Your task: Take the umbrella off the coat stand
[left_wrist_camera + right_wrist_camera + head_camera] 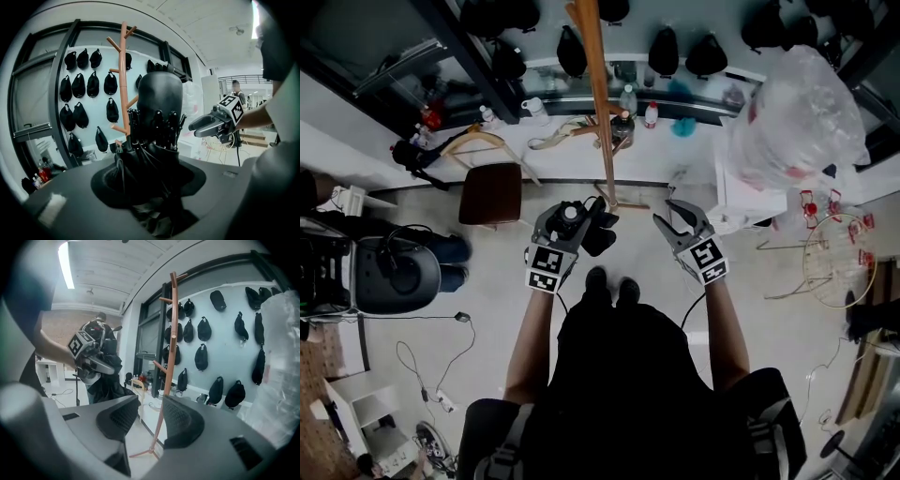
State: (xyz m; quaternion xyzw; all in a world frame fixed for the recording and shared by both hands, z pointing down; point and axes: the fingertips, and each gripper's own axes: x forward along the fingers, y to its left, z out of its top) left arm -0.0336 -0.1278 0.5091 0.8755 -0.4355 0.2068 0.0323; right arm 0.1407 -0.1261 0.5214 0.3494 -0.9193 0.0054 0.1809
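Umbrella [150,164] (black, folded) pinched between the jaws of the left gripper [581,217]. It is held in front of the coat stand [602,112] and appears clear of the pegs, ready to be carried away. Right gripper [145,417] is spread and empty (only the stand's pole shows beyond its jaws).

Coat stand pole [602,103] straight ahead, chair [491,193] to its left, open floor [558,187] between.

Head view: coat stand [602,103] is running off the top edge. Left gripper view: umbrella [157,140] is covering the stand's foot and the pads of the left tool [149,180].
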